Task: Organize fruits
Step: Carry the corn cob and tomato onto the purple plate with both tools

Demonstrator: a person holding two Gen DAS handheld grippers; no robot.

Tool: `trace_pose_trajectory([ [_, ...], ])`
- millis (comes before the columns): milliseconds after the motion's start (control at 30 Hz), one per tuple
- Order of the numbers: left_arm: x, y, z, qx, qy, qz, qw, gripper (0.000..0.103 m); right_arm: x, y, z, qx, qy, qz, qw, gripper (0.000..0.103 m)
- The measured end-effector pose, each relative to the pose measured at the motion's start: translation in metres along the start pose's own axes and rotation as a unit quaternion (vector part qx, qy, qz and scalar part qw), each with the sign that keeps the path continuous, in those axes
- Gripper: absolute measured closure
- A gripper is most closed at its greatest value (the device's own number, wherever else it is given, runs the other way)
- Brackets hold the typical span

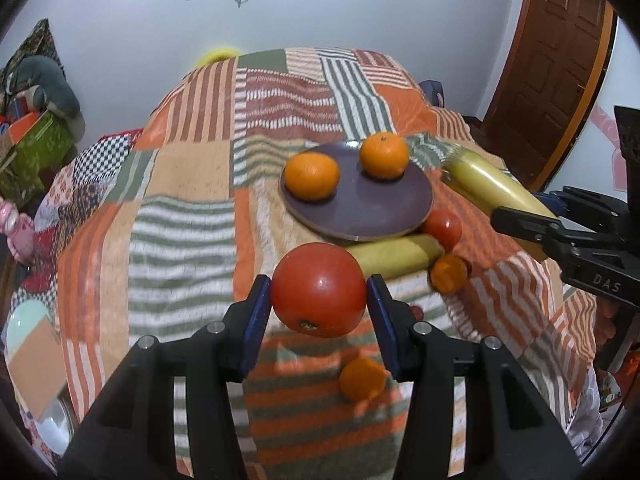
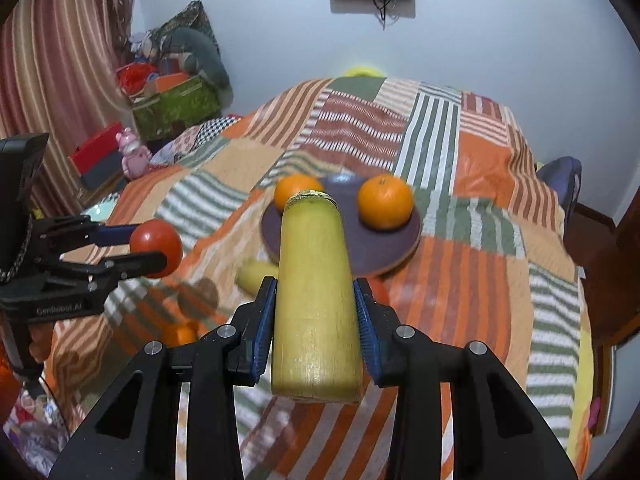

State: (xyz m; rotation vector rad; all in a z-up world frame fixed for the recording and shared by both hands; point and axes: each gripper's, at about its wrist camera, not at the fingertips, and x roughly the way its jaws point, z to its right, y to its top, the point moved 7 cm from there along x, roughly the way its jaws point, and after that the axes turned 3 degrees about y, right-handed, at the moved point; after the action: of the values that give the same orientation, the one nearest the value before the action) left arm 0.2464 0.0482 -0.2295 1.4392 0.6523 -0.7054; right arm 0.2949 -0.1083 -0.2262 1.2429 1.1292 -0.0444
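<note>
Left wrist view: the left gripper clamps a round, glossy red tomato between its two blue-padded fingers, both pads pressed against the fruit's sides and the fruit lifted clear of the striped patchwork bedspread. Beyond the fingertips lies a flat, round, dark purple plate carrying two round oranges, one toward the left rim and one at the far rim. Between the fingertips and the plate, just right of the held tomato, a pale yellow cylindrical cane piece rests on the cloth against the plate's near edge; a second red tomato and a small orange fruit lie at its right end. Another small orange fruit sits on the cloth below the fingers, near the right pad.

Right wrist view: the right gripper grasps a long, pale yellow cylindrical cane piece about its middle, the pads bearing on both sides, its far end pointing toward the plate. The left gripper with its tomato appears well left of these fingers. A blurred orange shape left of the fingers is probably a small fruit.
</note>
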Motion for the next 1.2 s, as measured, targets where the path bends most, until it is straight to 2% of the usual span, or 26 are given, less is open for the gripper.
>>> trace_pose_trajectory([
  [333,0.034,0.039,0.01,0.019,-0.005,0.001,0.9998,0.055,0.025,0.037,0.012,0.01,0.008,0.022,1.0,0.068],
  [467,0.053,0.051,0.011,0.024,-0.006,-0.003,0.9997,0.055,0.041,0.047,0.016,0.003,-0.002,0.021,1.0,0.068],
  [833,0.102,0.069,0.01,0.03,-0.014,-0.031,0.999,0.055,0.094,0.052,0.031,0.0,-0.003,-0.025,1.0,0.068],
  [1033,0.12,0.066,0.009,0.03,-0.016,-0.048,0.9983,0.055,0.117,0.045,0.034,-0.001,0.003,-0.058,0.998,0.068],
  [1200,0.126,0.066,0.014,0.04,-0.019,-0.048,0.9978,0.055,0.125,0.042,0.036,-0.009,0.003,-0.068,0.998,0.068],
])
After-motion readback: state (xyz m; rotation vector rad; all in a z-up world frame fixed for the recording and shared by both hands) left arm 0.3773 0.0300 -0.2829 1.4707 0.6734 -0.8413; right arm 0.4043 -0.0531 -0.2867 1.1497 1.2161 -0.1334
